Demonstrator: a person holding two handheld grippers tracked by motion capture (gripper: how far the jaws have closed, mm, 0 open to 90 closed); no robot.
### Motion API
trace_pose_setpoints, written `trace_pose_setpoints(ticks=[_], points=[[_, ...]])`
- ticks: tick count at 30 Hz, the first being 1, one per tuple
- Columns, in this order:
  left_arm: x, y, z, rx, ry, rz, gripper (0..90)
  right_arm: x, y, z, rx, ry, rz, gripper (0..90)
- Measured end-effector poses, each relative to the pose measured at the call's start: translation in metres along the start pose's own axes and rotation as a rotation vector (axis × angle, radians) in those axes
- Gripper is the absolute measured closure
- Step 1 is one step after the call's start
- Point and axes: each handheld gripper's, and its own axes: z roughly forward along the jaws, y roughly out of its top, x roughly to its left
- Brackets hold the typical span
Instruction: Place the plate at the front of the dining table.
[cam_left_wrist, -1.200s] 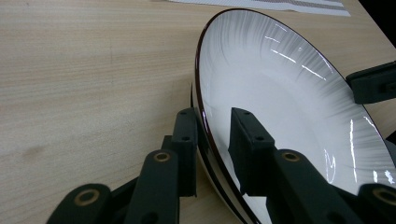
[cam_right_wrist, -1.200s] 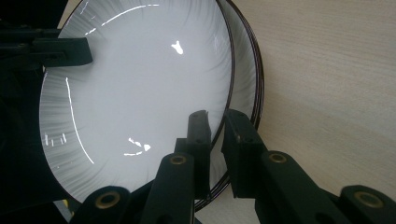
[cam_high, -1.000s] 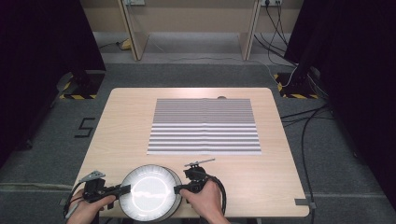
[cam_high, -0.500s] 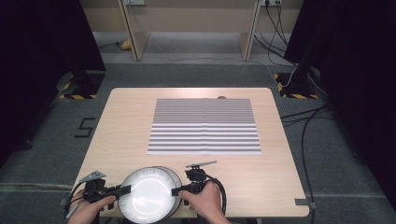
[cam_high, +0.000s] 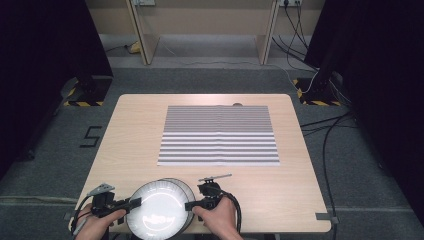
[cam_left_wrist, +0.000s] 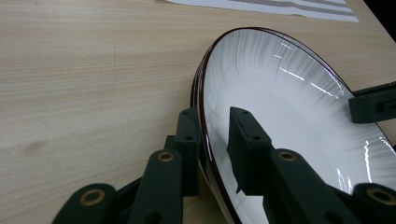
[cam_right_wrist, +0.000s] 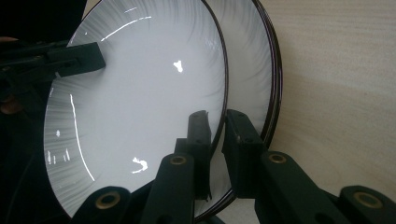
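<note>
A white plate (cam_high: 155, 209) with a dark rim is held tilted at the table's near edge, over a second matching plate (cam_high: 186, 191) whose rim peeks out at its right. My left gripper (cam_high: 134, 203) is shut on the upper plate's left rim (cam_left_wrist: 208, 140). My right gripper (cam_high: 191, 205) is shut on its right rim (cam_right_wrist: 217, 135). In the right gripper view the lower plate (cam_right_wrist: 261, 70) sits behind and to the right of the held plate (cam_right_wrist: 140, 93), and the left gripper (cam_right_wrist: 95, 56) pinches the far rim. The right gripper's jaw tip (cam_left_wrist: 373, 102) shows in the left gripper view.
A grey-and-white striped mat (cam_high: 219, 135) lies flat on the middle of the wooden table (cam_high: 125, 135). A small dark mark (cam_high: 237, 104) sits at the mat's far edge. Cables and black stands are on the floor around the table.
The held plate has shifted slightly left and toward the near edge, uncovering more of the lower plate's right rim. Both grippers moved with it.
</note>
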Motion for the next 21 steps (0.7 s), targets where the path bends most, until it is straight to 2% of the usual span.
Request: trace_pose_setpoints(ticks=[1, 2, 8, 10, 13, 15, 18, 21], points=[[0.000, 0.000, -0.001, -0.001, -0.001, -0.004, 74.5, 0.000, 0.000, 0.000, 0.000, 0.000, 0.000, 80.9], [0.001, 0.001, -0.001, -0.007, -0.003, -0.010, 75.1, 0.001, 0.000, 0.000, -0.006, -0.011, -0.024, 81.0], [0.000, 0.003, -0.004, -0.050, -0.008, -0.009, 79.9, -0.004, 0.005, 0.004, -0.121, -0.033, -0.032, 86.0], [0.000, 0.005, -0.002, -0.059, -0.020, -0.011, 80.6, -0.004, 0.007, 0.001, -0.151, -0.048, -0.068, 86.3], [0.000, 0.006, 0.002, -0.081, -0.032, 0.001, 80.8, -0.006, 0.009, -0.002, -0.178, -0.061, -0.094, 86.3], [0.000, 0.006, 0.003, -0.086, -0.030, 0.010, 80.7, -0.010, 0.007, -0.002, -0.196, -0.044, -0.088, 86.0], [0.000, 0.005, 0.004, -0.099, -0.036, 0.008, 80.9, -0.012, 0.007, -0.003, -0.192, -0.029, -0.092, 85.4], [0.000, 0.004, 0.003, -0.123, -0.047, 0.011, 81.8, -0.015, 0.008, -0.001, -0.195, 0.007, -0.091, 83.2]])
